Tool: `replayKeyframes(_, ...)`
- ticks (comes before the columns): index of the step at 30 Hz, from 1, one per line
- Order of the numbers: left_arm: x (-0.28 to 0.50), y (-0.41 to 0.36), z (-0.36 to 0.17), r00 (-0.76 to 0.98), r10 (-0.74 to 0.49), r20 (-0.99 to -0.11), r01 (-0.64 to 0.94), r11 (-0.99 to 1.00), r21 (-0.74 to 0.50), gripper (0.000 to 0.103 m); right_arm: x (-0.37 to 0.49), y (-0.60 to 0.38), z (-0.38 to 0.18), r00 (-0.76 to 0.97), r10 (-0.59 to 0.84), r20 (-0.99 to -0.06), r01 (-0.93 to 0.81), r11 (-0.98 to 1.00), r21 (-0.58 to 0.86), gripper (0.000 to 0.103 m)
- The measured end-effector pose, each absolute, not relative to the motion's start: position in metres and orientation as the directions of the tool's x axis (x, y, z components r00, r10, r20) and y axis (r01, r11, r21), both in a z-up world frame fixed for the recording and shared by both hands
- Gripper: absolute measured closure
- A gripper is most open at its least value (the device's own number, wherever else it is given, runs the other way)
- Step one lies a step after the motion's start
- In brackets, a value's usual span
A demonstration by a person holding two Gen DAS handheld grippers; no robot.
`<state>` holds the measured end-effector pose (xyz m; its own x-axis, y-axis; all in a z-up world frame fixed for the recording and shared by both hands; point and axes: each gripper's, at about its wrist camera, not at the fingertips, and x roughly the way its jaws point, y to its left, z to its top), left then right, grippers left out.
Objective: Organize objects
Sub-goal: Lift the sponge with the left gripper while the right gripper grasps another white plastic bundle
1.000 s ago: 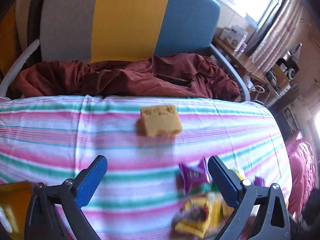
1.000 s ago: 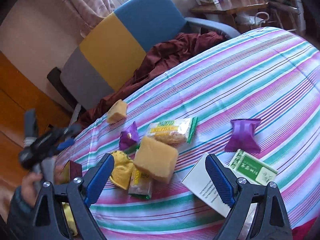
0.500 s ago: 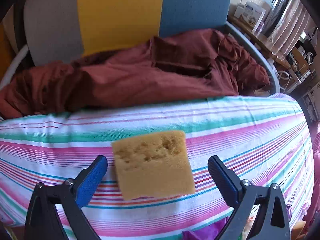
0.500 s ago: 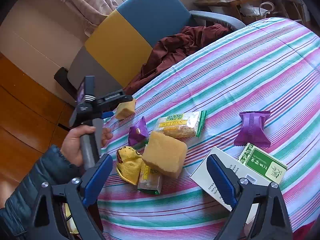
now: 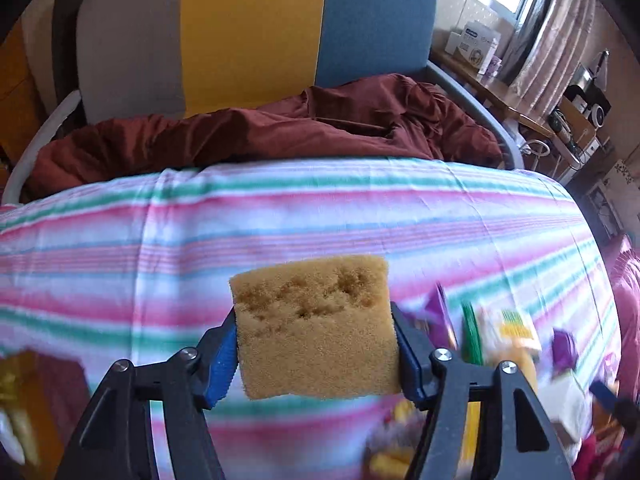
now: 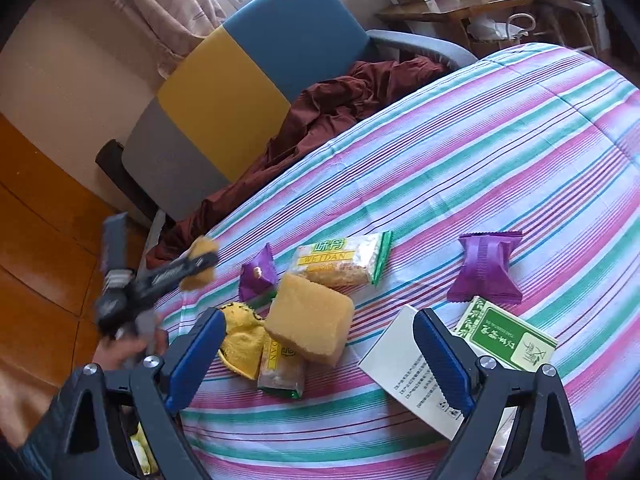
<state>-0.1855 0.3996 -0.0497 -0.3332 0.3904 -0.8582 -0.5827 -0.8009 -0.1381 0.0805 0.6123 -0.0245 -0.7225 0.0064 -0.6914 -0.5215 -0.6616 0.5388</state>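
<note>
Step in hand, as I judge it: the pick-up of one sponge out of the scattered lot, first part of sorting the table.

Left gripper point(image 5: 314, 344): jaws closing, with the small sponge point(image 5: 316, 328) between them. Both blue pads point(image 5: 224, 354) sit against the sponge's side faces, so I read this as a grip being taken (about half the width the jaws can reach, set by the sponge's own breadth). In the right wrist view the same sponge point(image 6: 200, 258) shows at the left edge of the striped tablecloth point(image 6: 500, 152), held in the blurred left gripper point(image 6: 192, 266); whether it is clear of the cloth I cannot tell.

Right gripper point(image 6: 316, 354): jaws wide apart, nothing between them, touching nothing. It hovers above the clutter near the table's front edge.

Below it: a larger sponge point(image 6: 310, 322) leaning on a snack packet point(image 6: 282, 366), a yellow wrapper point(image 6: 242, 340) just beside, a Weidan packet point(image 6: 340, 260) behind, two purple sweets point(image 6: 258, 272) point(image 6: 486, 266), a white box point(image 6: 416, 368) touching a green box point(image 6: 506, 338).

Next move, judged: finish the squeeze without crushing the soft foam, lift it, then carry it toward its like (probably the larger sponge). No container is visible, so the destination is a guess. Risk: foam compresses and may slip or twist.
</note>
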Motion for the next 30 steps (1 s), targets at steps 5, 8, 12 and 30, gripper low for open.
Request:
replayKeyframes(5,-0.109,0.365,-0.036,-0.314,0.413,-0.855,-0.649,-0.751,-0.124,0.036,0.086,0.618,-0.022,-0.717,0.056,-0.695,-0.557,-0.644,0.524,0.008)
replayKeyframes(8,-0.051,0.345,-0.038,-0.311,0.432,-0.847,-0.707,-0.700,-0.098,0.036,0.089,0.622,-0.022,-0.718,0.078,-0.692,-0.574,-0.630,0.524,0.007)
replayKeyframes(12,0.003,0.329,-0.062,-0.301,0.430,-0.851,-0.756,-0.652,-0.061,0.037,0.094,0.627,-0.022,-0.715,0.101,-0.692,-0.596,-0.605,0.528,0.007)
replayKeyframes(30,0.035,0.314,-0.099,-0.339,0.514,-0.788,-0.796,-0.603,-0.052,0.037,0.149,0.624,0.015,-0.484,0.067,-0.872,-0.558,-0.792,0.249,0.009)
